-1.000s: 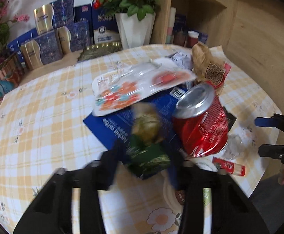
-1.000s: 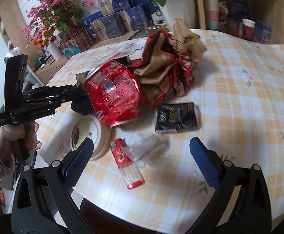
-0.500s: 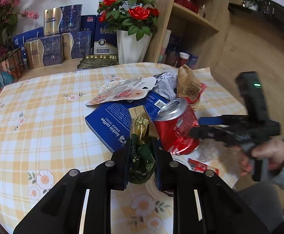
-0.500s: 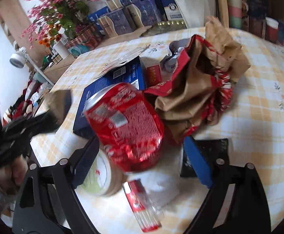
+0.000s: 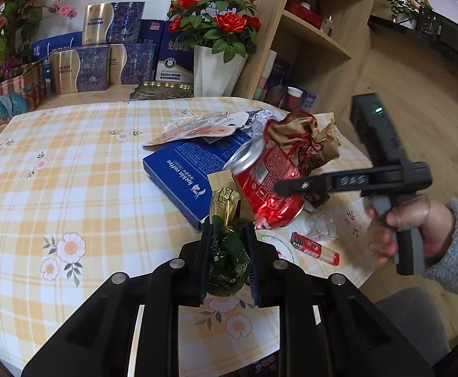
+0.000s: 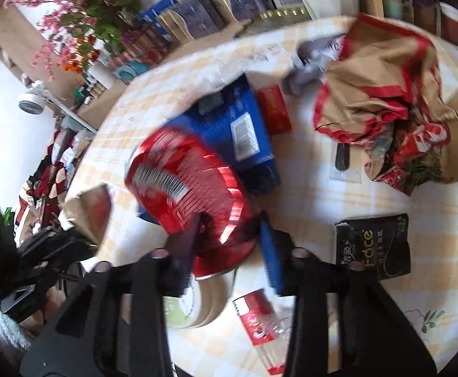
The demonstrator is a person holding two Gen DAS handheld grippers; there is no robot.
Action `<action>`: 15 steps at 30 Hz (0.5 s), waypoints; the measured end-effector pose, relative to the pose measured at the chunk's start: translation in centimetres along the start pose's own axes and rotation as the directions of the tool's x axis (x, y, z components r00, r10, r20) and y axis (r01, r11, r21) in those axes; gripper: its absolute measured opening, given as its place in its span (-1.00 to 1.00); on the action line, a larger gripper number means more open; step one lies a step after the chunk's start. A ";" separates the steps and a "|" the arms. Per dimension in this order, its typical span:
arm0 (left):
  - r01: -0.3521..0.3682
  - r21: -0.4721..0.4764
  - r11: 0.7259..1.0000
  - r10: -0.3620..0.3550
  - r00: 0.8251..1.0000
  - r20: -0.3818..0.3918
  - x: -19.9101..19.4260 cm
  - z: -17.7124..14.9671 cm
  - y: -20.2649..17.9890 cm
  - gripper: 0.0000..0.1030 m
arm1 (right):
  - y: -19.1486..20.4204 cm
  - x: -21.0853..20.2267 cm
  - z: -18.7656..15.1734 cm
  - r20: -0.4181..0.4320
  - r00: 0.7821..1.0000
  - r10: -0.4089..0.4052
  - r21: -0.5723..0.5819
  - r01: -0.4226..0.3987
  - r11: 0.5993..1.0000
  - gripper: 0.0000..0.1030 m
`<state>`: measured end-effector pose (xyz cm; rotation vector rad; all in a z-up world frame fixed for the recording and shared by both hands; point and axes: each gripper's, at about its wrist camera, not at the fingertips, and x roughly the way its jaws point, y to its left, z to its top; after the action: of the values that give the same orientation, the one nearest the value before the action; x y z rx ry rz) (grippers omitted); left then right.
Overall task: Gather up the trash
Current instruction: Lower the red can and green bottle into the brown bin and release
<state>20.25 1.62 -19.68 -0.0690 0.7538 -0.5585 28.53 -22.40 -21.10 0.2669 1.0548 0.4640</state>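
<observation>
My left gripper is shut on a green and gold foil wrapper, held above the table's near edge. My right gripper is shut on a crushed red soda can, which also shows in the left wrist view tilted with its top toward the blue box. Other trash lies on the checked tablecloth: a blue coffee box, a crumpled brown and red paper bag, a black packet, a red lighter, a tape roll and a clear printed plastic wrapper.
A white vase of red roses, blue and gold gift boxes and a wooden shelf stand behind the table. Pink flowers are at the far left. The table edge runs close below both grippers.
My right gripper moved in from the table's edge and shut on the red can. My left gripper shut on the foil wrapper and drew back toward the near edge with it.
</observation>
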 end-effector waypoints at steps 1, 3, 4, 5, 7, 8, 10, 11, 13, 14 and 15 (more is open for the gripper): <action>-0.002 -0.002 1.000 0.002 1.000 0.001 -0.1 -0.1 0.1 -0.61 | 0.3 -0.6 -0.1 0.017 1.000 0.002 -0.010 -0.002 1.000 -0.33; -0.004 -0.009 1.000 0.004 1.000 0.002 -0.2 -0.2 0.2 -0.61 | 0.9 -1.9 0.0 0.060 0.998 0.010 -0.035 -0.007 0.999 -0.34; -0.007 -0.013 1.000 0.007 1.000 0.003 -0.3 -0.3 0.3 -0.61 | 1.3 -2.6 0.0 0.088 0.996 0.005 -0.050 0.000 0.999 -0.34; -0.008 -0.017 1.000 0.008 1.000 0.005 -0.4 -0.3 0.4 -0.61 | 1.5 -3.1 0.2 0.105 0.994 -0.002 -0.060 0.009 0.998 -0.34; -0.011 -0.022 1.000 0.011 1.000 0.009 -0.6 -0.4 0.4 -0.61 | 1.9 -4.1 0.3 0.151 0.988 -0.037 -0.081 0.050 0.995 -0.34; -0.010 -0.024 1.000 0.010 1.000 0.012 -0.8 -0.4 0.4 -0.61 | 1.9 -4.4 0.5 0.168 0.985 -0.045 -0.085 0.060 0.995 -0.34; -0.009 -0.025 1.000 0.009 1.000 0.018 -1.1 -0.3 0.2 -0.61 | 1.9 -5.2 0.6 0.197 0.979 -0.053 -0.083 0.070 0.994 -0.34; -0.006 -0.024 1.000 0.007 1.000 0.022 -1.3 -0.3 0.1 -0.61 | 1.8 -5.6 0.6 0.209 0.977 -0.050 -0.076 0.068 0.995 -0.34; -0.001 -0.021 1.000 0.001 1.000 0.027 -1.7 -0.2 -0.2 -0.61 | 1.4 -6.3 0.4 0.223 0.974 -0.048 -0.065 0.064 0.996 -0.34; 0.001 -0.017 1.000 -0.001 1.000 0.028 -1.9 -0.2 -0.4 -0.61 | 1.3 -6.6 0.2 0.228 0.972 -0.048 -0.061 0.063 0.996 -0.34; 0.003 -0.013 1.000 -0.003 1.000 0.028 -2.2 -0.2 -0.6 -0.61 | 1.1 -7.0 0.0 0.232 0.972 -0.047 -0.058 0.062 0.996 -0.34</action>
<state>18.56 2.26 -18.28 -0.0896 0.7298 -0.5543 25.36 -24.89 -15.26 0.2274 0.8168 0.4064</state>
